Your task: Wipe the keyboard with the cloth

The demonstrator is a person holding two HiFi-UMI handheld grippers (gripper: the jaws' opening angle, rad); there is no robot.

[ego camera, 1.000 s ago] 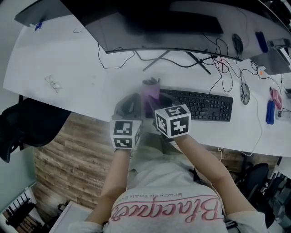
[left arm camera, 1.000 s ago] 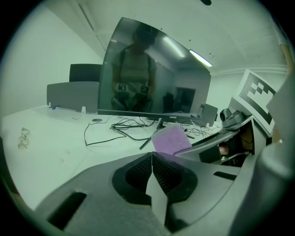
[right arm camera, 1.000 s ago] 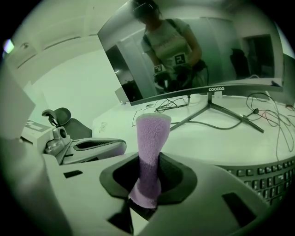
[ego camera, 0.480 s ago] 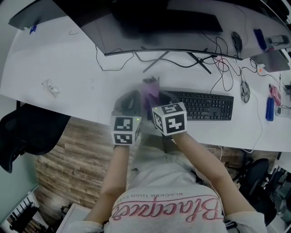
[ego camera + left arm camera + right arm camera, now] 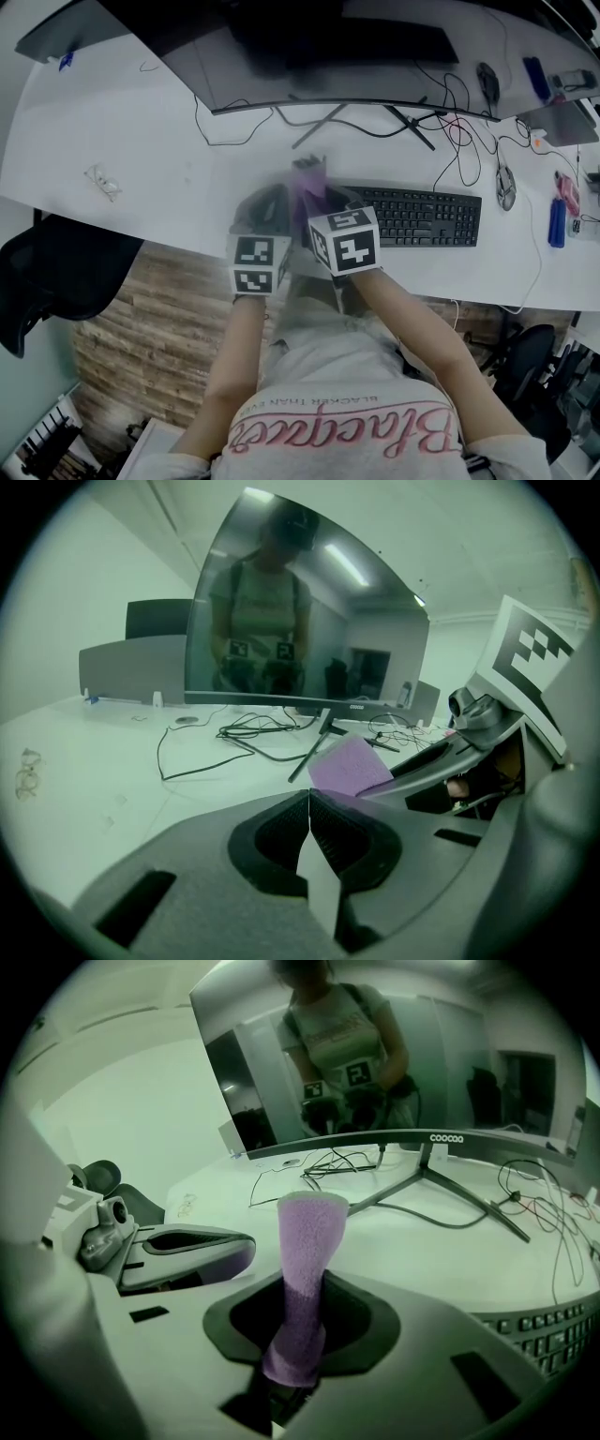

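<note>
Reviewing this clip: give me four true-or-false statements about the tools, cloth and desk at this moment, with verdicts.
1. The right tool is shut on the purple cloth. True.
2. The left tool grips the cloth too. False: its jaws are together with nothing between them.
3. The keyboard is white. False: it is black, on a white desk.
4. A curved monitor stands behind the keyboard. True.
</note>
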